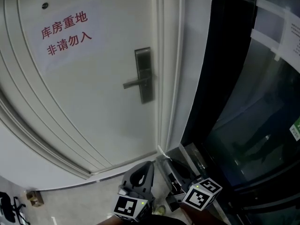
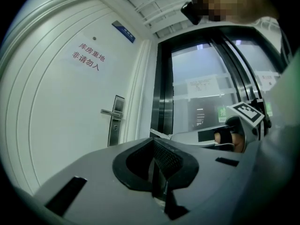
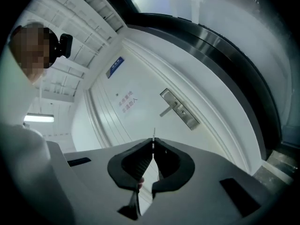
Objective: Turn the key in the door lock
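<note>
A white door (image 1: 84,107) carries a grey metal lock plate (image 1: 144,74) with a lever handle (image 1: 135,83) pointing left. Both grippers hang low, well short of the door, near the bottom of the head view. My left gripper (image 1: 142,172) is shut with nothing visible between its jaws (image 2: 152,143). Beside it, my right gripper (image 1: 165,165) is shut on a thin metal key (image 3: 153,134), whose edge sticks out past the jaw tips. In the right gripper view the lock plate (image 3: 180,109) lies ahead, up and to the right. It appears left of centre in the left gripper view (image 2: 115,121).
A paper sign with red characters (image 1: 65,34) is on the door, with a peephole (image 1: 45,5) above it. A dark glass partition (image 1: 253,102) in a black frame stands right of the door frame. Small objects (image 1: 33,198) lie on the floor at lower left.
</note>
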Tool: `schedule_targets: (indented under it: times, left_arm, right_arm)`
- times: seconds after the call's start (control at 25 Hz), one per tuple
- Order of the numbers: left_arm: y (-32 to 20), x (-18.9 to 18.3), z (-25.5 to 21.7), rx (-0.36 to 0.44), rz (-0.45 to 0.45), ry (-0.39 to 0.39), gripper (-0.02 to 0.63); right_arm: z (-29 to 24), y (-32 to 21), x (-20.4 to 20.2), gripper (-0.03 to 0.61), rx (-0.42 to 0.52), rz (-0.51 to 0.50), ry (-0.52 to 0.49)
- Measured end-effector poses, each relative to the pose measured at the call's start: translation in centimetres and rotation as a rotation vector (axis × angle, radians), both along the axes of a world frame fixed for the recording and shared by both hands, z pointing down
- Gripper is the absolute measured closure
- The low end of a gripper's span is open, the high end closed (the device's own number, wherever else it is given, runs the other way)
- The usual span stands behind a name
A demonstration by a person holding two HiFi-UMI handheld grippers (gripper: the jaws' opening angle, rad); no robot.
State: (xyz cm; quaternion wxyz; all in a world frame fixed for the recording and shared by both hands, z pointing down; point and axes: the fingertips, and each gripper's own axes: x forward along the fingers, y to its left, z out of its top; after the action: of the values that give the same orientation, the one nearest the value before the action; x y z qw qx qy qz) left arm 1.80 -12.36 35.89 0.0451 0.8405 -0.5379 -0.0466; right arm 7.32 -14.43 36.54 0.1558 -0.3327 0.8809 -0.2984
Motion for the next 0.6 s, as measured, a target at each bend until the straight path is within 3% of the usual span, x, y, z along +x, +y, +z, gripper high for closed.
schedule_targets:
  times: [0.2,0.6]
  left_arm:
    - [-4.0,-0.2,-0.1,0.012,0.004,0.008,0.609]
    - [-13.5,-2.7,-0.3,0.036,-0.002,0.005,0.609]
  right_arm:
    - [0.2,-4.4,-0.8,0.558,-0.093,-0.029,-0.112]
    - [-0.1,-14.7,-3.4,0.558,-0.105,-0.019,-0.133]
